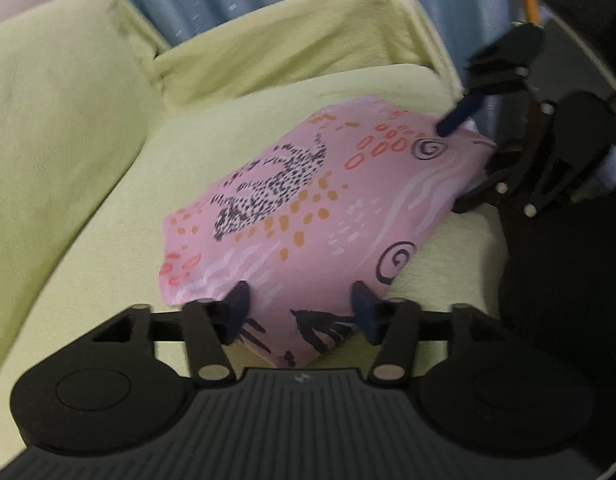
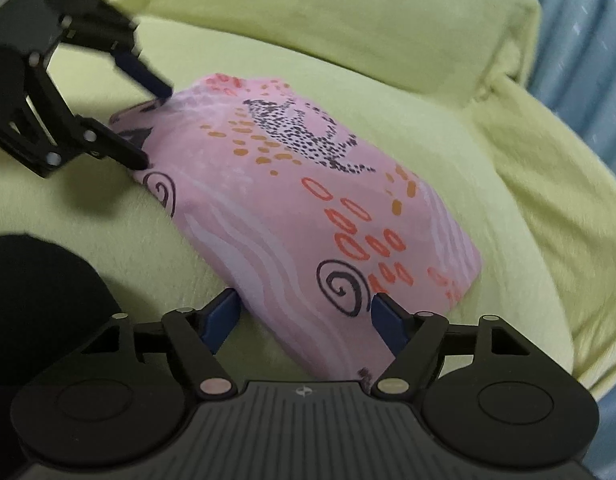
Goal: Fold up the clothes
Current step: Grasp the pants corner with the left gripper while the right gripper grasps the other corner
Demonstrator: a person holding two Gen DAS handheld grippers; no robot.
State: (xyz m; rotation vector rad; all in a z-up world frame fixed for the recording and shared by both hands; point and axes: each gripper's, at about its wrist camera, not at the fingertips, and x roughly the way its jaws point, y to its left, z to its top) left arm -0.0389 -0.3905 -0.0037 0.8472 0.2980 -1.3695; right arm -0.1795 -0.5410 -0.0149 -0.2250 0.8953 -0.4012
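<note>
Pink garment (image 1: 308,216) on sofa (image 1: 87,160); left gripper (image 1: 301,312) and right gripper (image 2: 305,318) jaws wide, straddling opposite ends

Here's the pink garment (image 1: 308,208), folded into a compact, puffy bundle and lying flat on a yellow-green cushion. Its print is busy: a black dotted figure at the centre, orange spots, red-orange ovals, pale wavy stripes, and dark spirals near the edges. The top surface is smooth and the edges are rounded and tucked under.
</note>
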